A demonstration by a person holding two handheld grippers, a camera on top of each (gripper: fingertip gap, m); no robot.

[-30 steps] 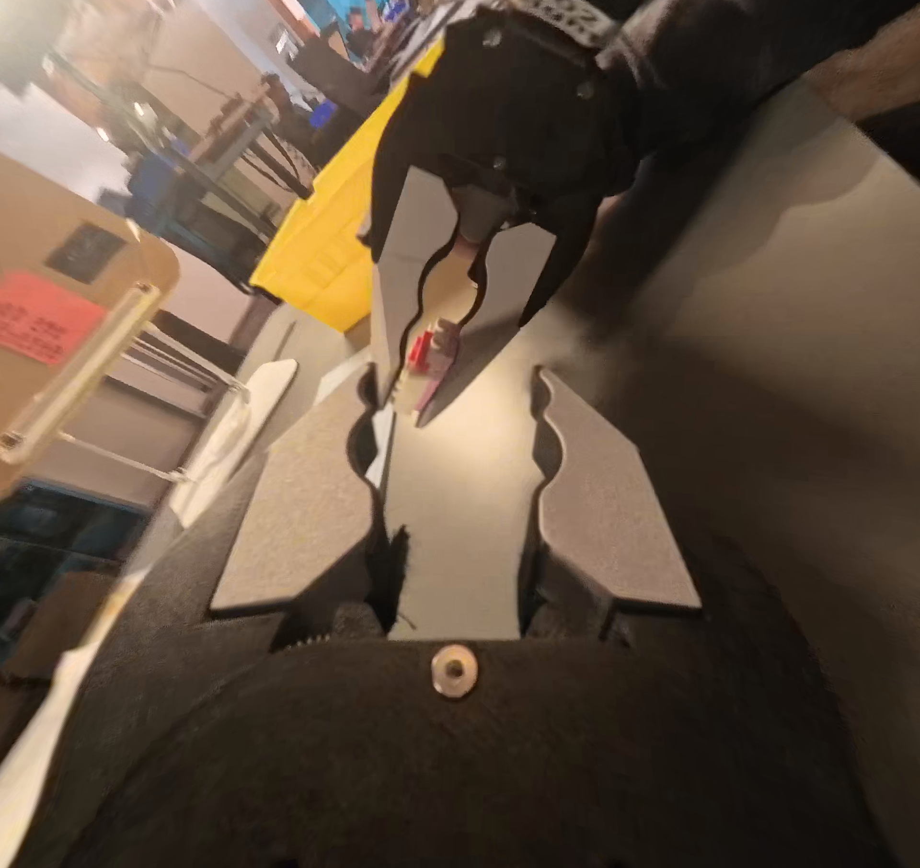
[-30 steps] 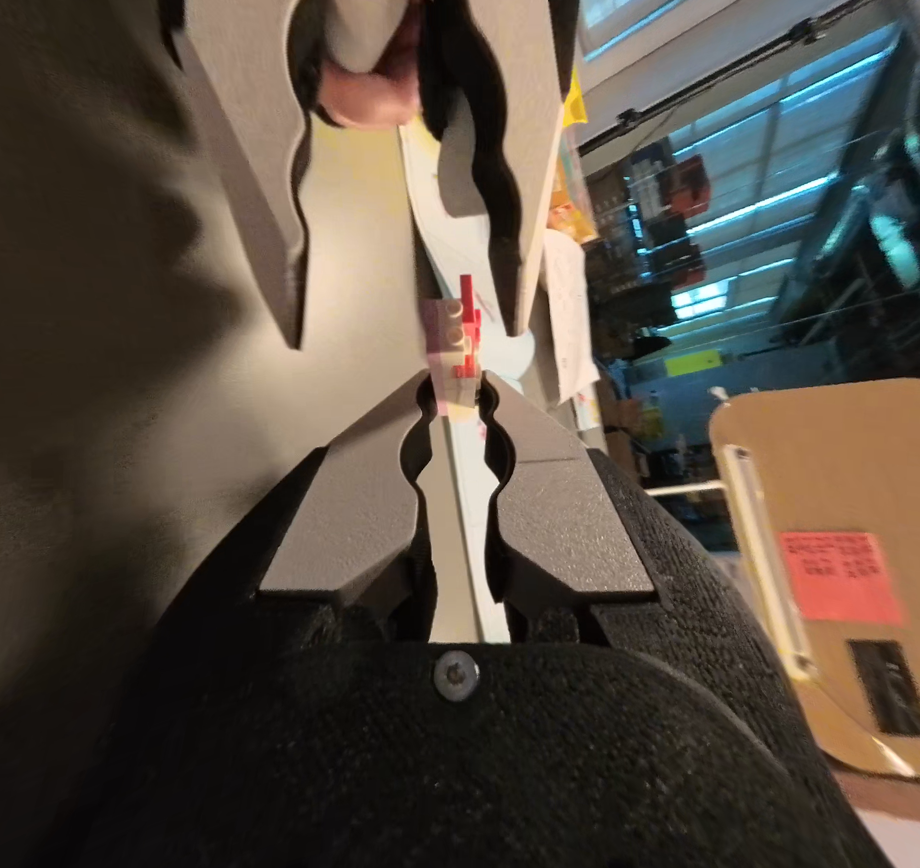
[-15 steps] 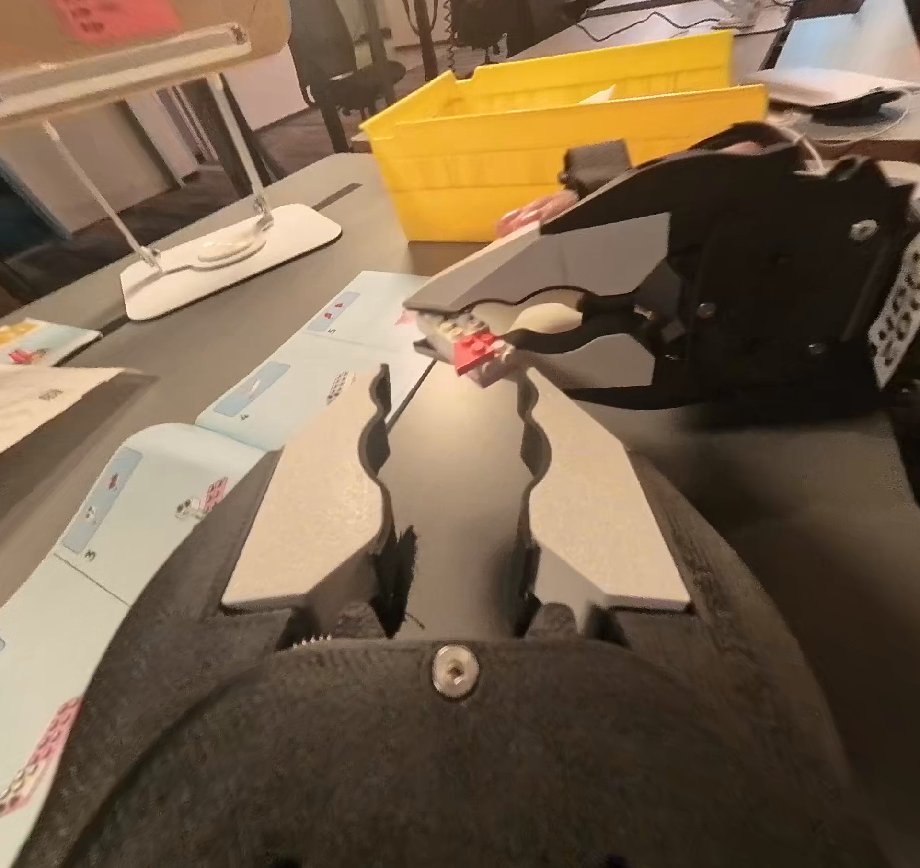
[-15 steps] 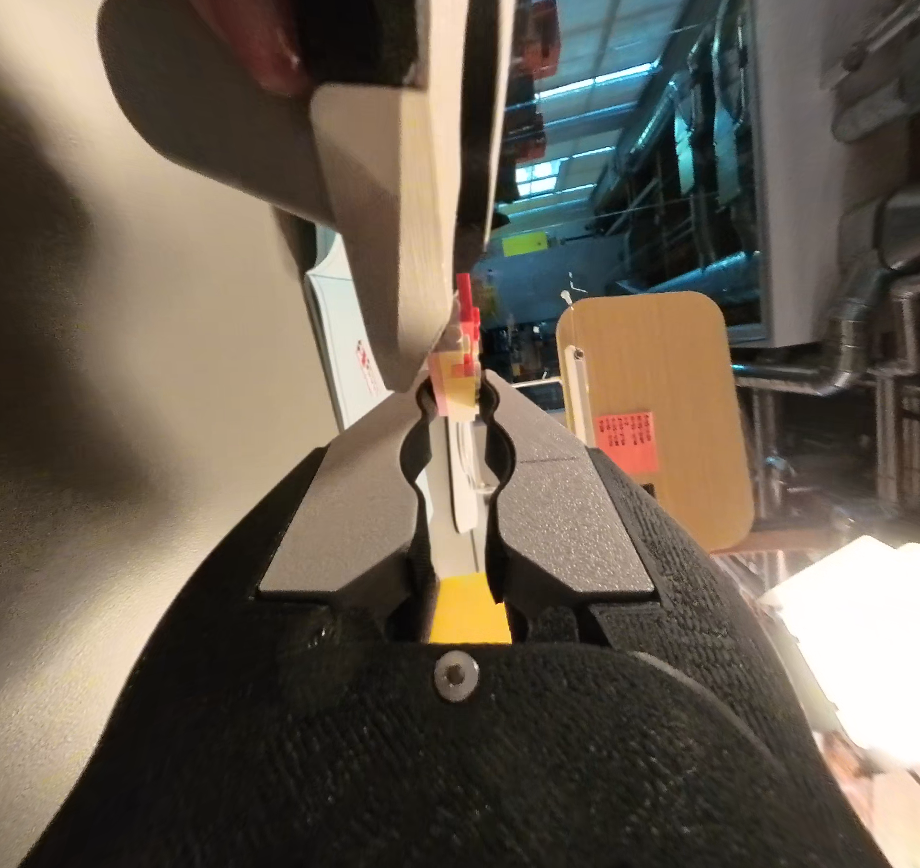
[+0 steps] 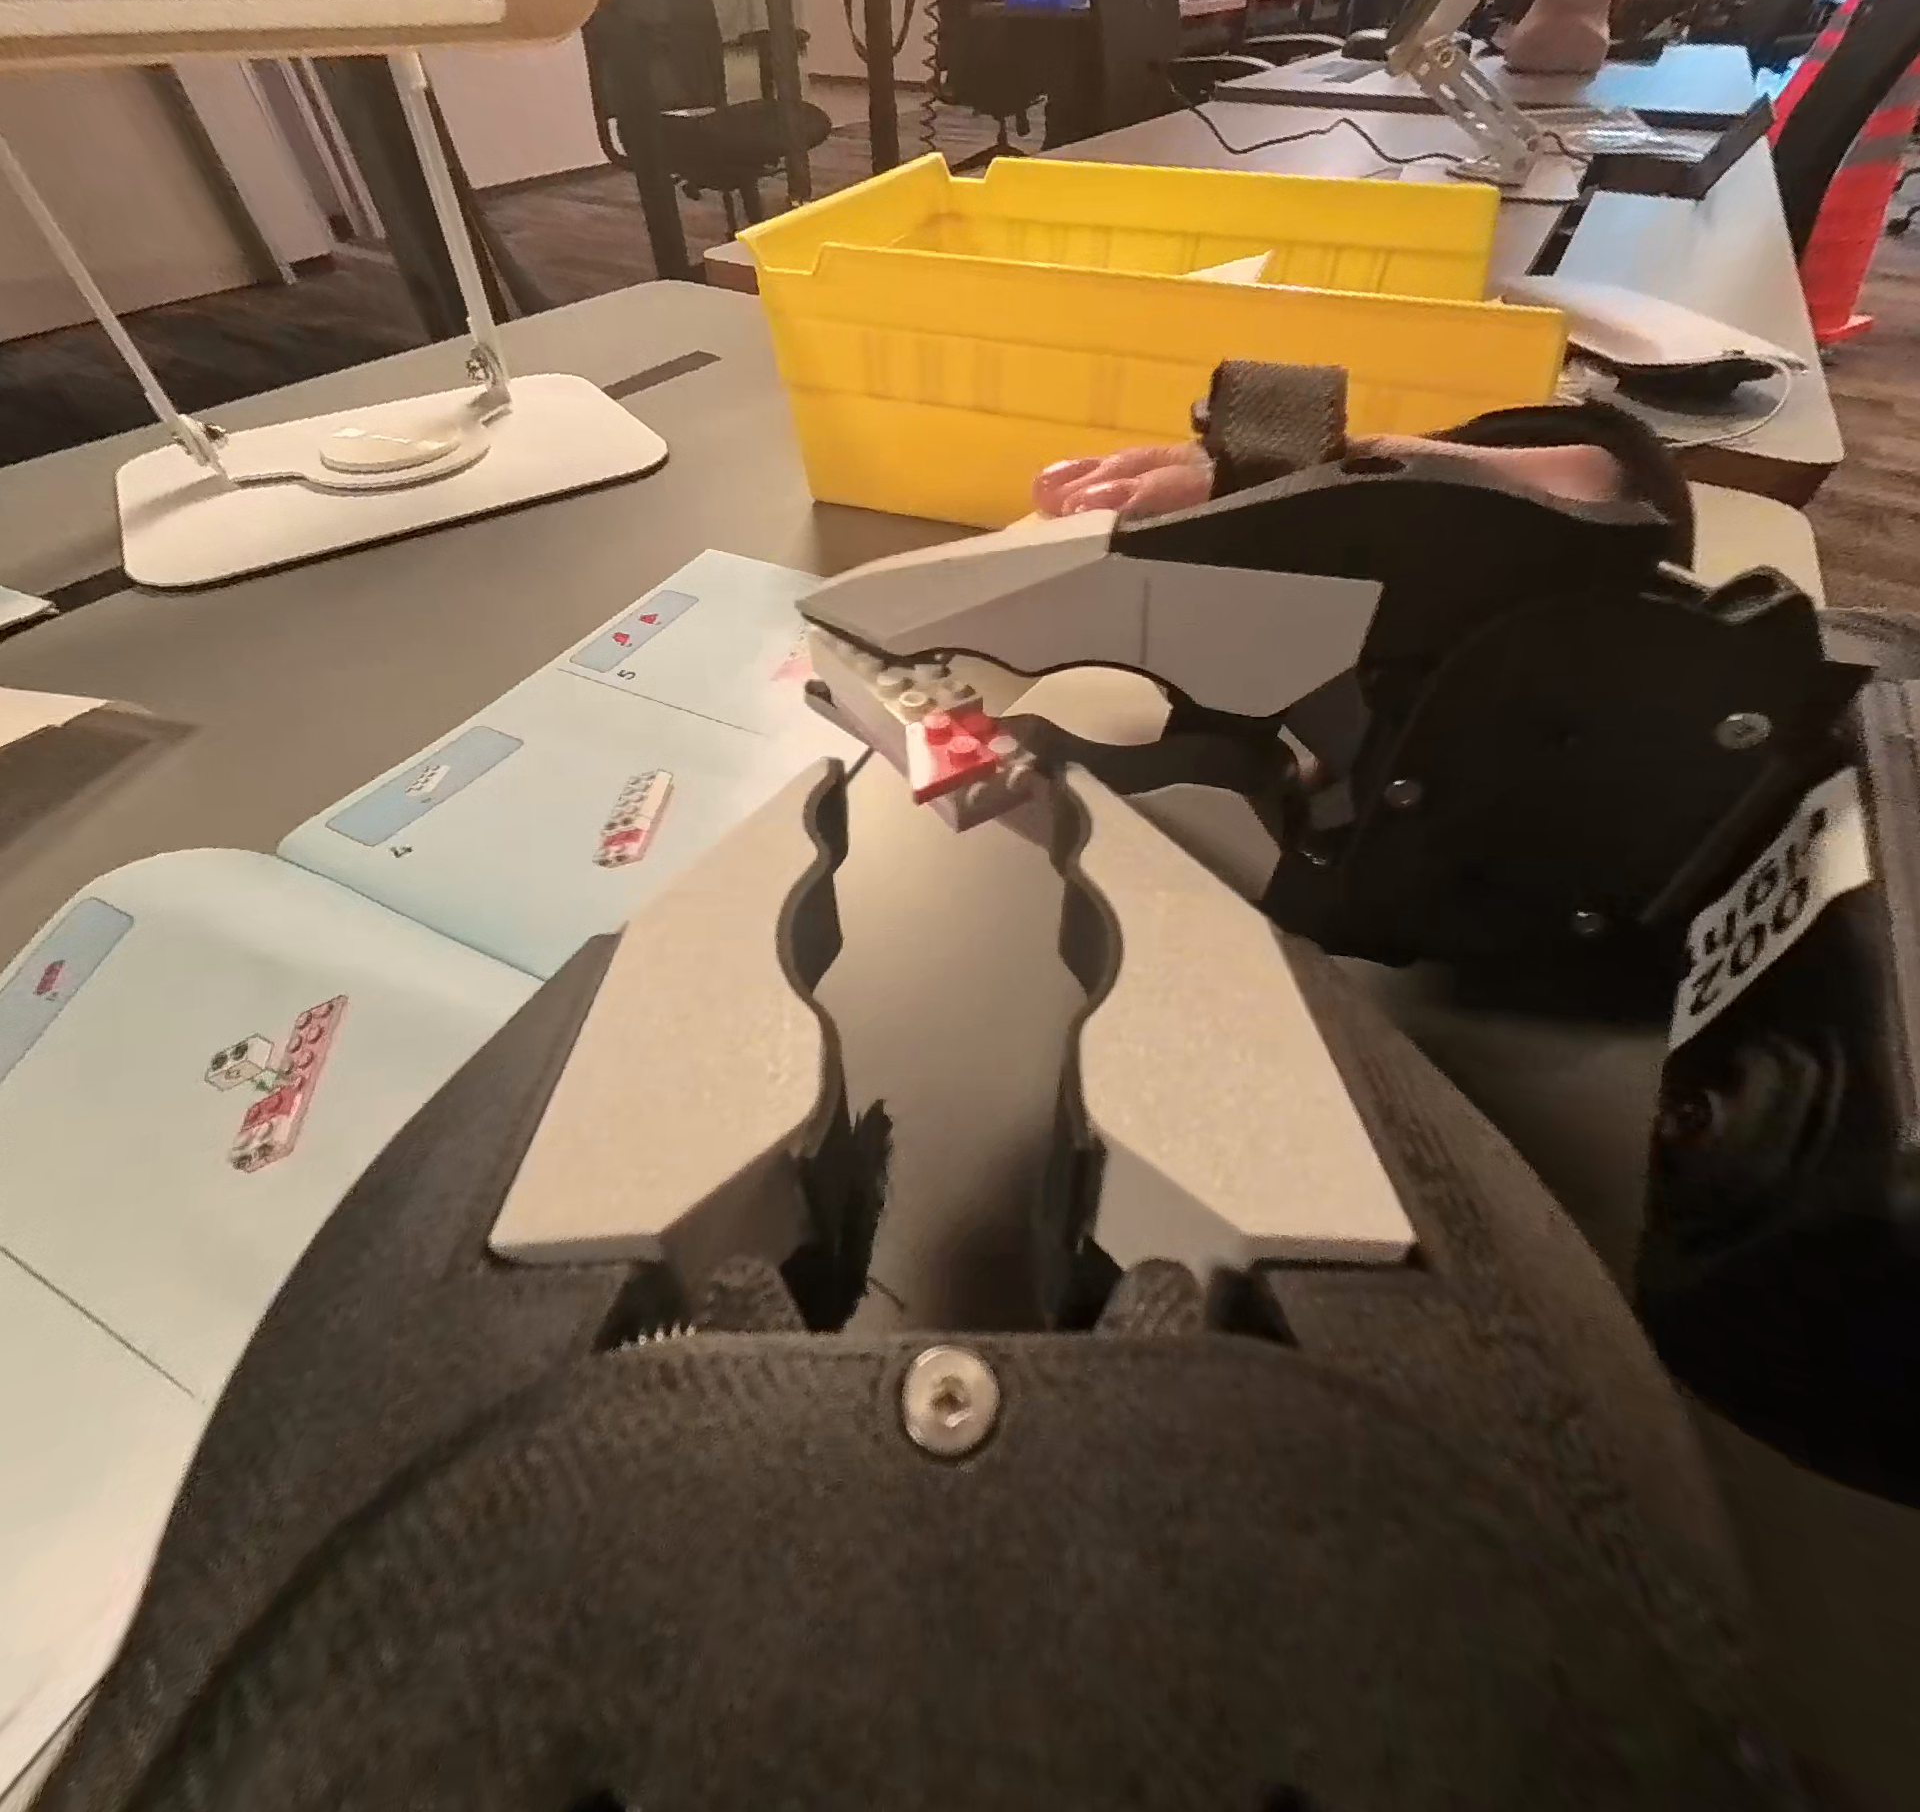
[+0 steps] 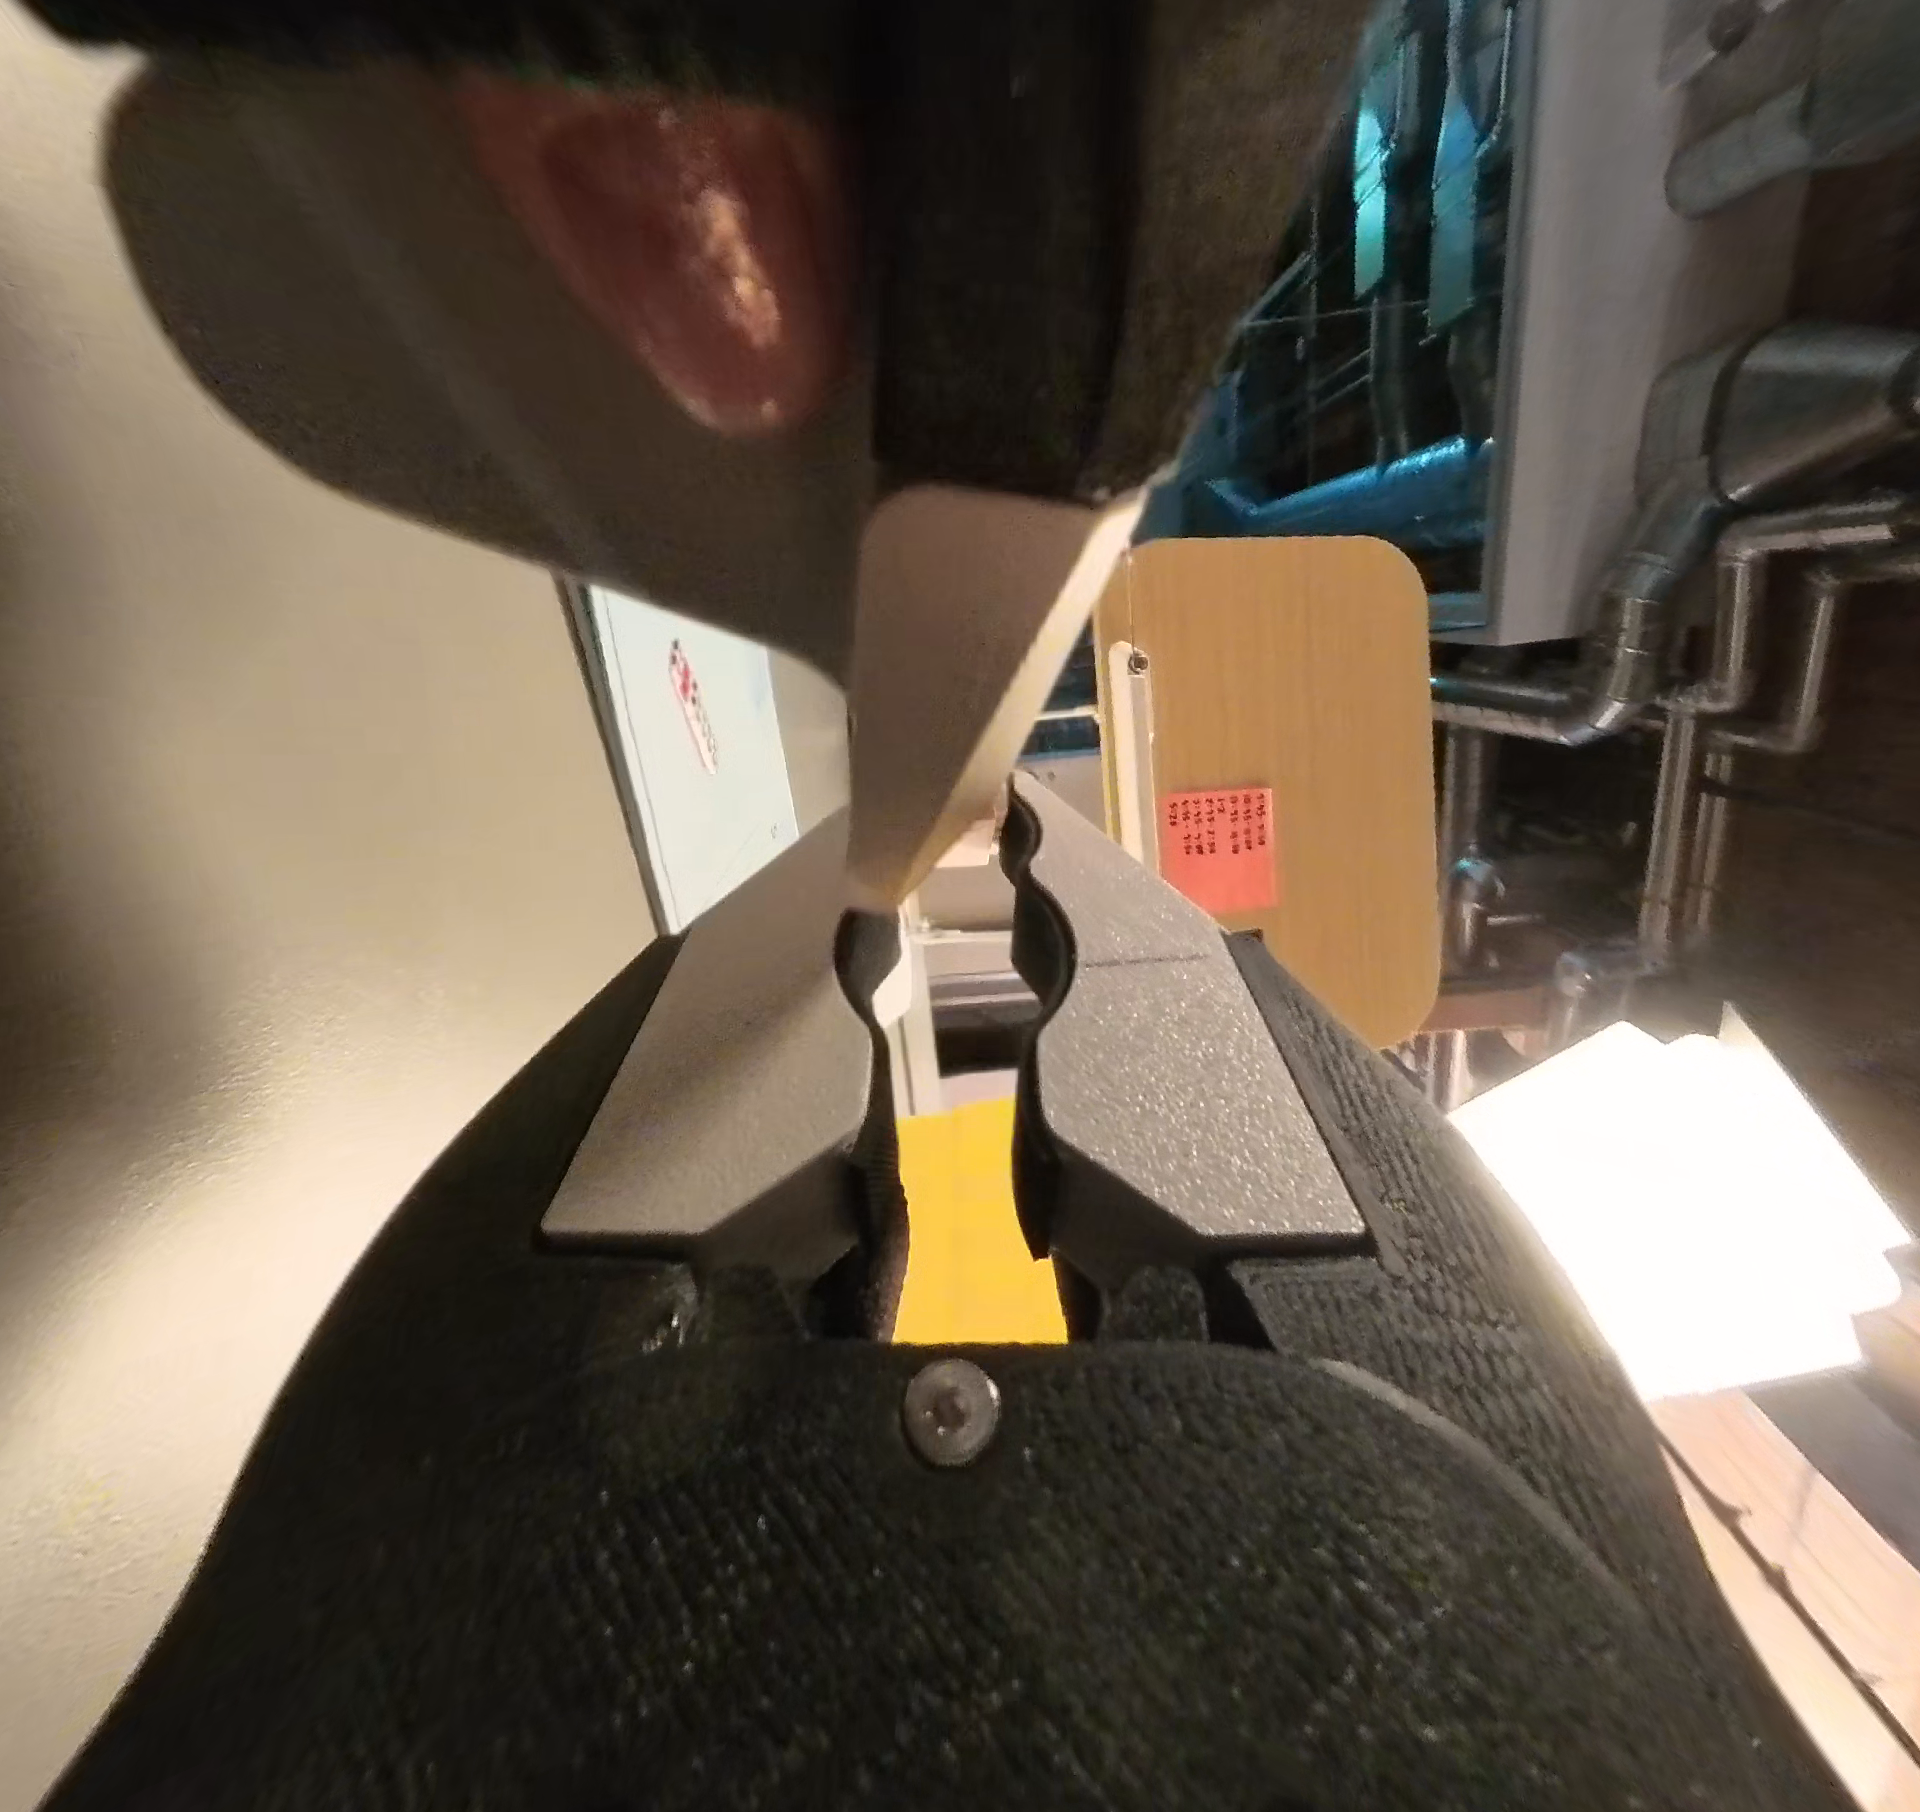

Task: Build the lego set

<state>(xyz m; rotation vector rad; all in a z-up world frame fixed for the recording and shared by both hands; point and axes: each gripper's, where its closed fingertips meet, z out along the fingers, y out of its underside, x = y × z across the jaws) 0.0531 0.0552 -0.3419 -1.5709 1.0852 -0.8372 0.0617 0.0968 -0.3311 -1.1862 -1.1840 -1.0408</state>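
Ahead of my tongs and past the small piece stands the yellow plastic bin (image 5: pixel 1143 328); under them, to my left, the pale blue instruction sheet (image 5: pixel 343 889) lies open on the grey table (image 5: pixel 312 609). My right gripper (image 5: pixel 831 661) is clamped on the small grey and red brick assembly (image 5: pixel 935 734), partly built. Its long axis runs from those tips toward my left gripper (image 5: pixel 940 796), studs upward. The left's jaws stand apart, the right fingertip (image 5: pixel 1081 806) just beside the piece; contact I cannot tell.
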